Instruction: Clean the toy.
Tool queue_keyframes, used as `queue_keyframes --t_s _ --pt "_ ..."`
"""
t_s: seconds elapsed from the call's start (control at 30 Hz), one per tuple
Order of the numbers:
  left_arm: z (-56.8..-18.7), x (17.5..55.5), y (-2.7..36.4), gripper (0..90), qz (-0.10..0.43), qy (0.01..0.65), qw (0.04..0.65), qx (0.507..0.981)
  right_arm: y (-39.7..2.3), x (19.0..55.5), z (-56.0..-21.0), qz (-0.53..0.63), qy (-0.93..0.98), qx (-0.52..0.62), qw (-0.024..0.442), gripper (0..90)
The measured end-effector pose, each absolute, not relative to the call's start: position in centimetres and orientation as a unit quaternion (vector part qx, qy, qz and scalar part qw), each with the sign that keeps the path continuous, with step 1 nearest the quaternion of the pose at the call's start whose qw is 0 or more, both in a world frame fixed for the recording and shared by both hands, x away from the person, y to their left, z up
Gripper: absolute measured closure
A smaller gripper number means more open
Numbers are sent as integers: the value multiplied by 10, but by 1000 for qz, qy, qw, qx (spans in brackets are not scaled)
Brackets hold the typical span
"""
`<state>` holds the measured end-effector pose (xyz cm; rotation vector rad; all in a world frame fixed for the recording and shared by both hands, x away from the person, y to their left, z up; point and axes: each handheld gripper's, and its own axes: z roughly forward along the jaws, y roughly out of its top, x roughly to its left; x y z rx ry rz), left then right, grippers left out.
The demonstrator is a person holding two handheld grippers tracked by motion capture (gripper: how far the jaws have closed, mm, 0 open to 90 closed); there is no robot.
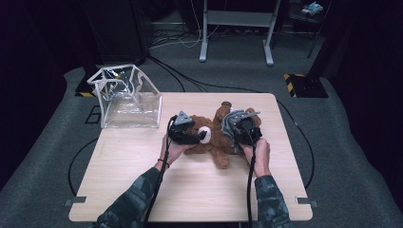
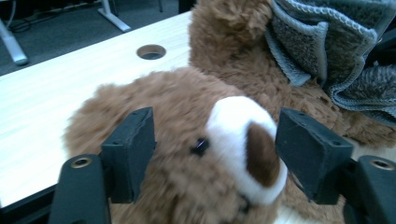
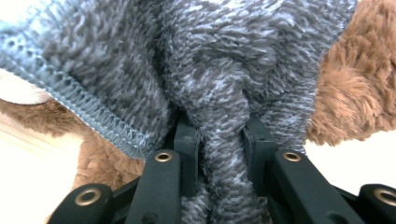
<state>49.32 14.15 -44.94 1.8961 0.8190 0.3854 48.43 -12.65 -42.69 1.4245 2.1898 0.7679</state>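
A brown teddy bear (image 1: 216,145) lies on its back in the middle of the wooden table (image 1: 190,190). My left gripper (image 1: 202,137) is open around the bear's head (image 2: 187,107), one pad by the cheek and the other beside the white snout (image 2: 238,126), neither pressing in. A grey knitted cloth (image 1: 235,118) is bunched over the bear's body. My right gripper (image 1: 236,124) is shut on a fold of that grey cloth (image 3: 210,56), which is pinched between its pads (image 3: 187,149). Brown fur (image 3: 359,93) shows past the cloth.
A clear plastic bag (image 1: 128,97) with white edging stands open at the table's far left corner. A round cable hole (image 2: 151,51) is in the tabletop behind the bear. Cables and a grey desk frame (image 1: 237,19) are on the floor beyond.
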Motion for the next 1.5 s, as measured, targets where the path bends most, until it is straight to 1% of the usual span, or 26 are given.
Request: queue_keyframes --t_s 0.1,0.3,0.37,0.43,0.57,0.6,0.67,0.7,0.9,1.07,1.1,1.27,1.4,1.5 --pt "-454 490 156 299 161 356 496 775 -127 483 -428 279 787 509 208 723" --pt "-477 490 179 313 145 385 478 776 -126 478 -425 285 786 506 215 709" --pt "-484 491 184 342 128 387 481 776 -125 473 -421 290 782 507 220 697" --pt "-488 491 186 359 124 391 480 776 -124 468 -415 298 780 501 225 688" --pt "-491 492 190 391 116 389 484 775 -111 458 -402 320 788 476 225 697" --pt "-492 492 192 420 113 384 488 776 -104 456 -398 319 791 471 224 699" --pt "-493 493 195 526 107 375 492 778 -90 455 -391 325 801 452 221 699" --pt "-493 494 196 546 105 374 492 779 -82 456 -389 326 806 442 222 699" --pt "-495 498 197 512 119 381 480 781 -38 481 -390 311 824 422 214 699" --pt "-498 505 191 545 97 383 481 783 -18 503 -391 320 820 426 208 698" --pt "-497 506 190 558 100 383 480 782 -14 506 -393 317 822 428 203 699" --pt "-498 509 188 590 82 391 485 778 -7 504 -399 315 830 418 193 709" --pt "-501 510 189 585 68 398 490 773 -7 491 -401 315 838 403 192 714" --pt "-502 510 190 584 63 404 497 766 -8 481 -405 327 834 405 182 715"
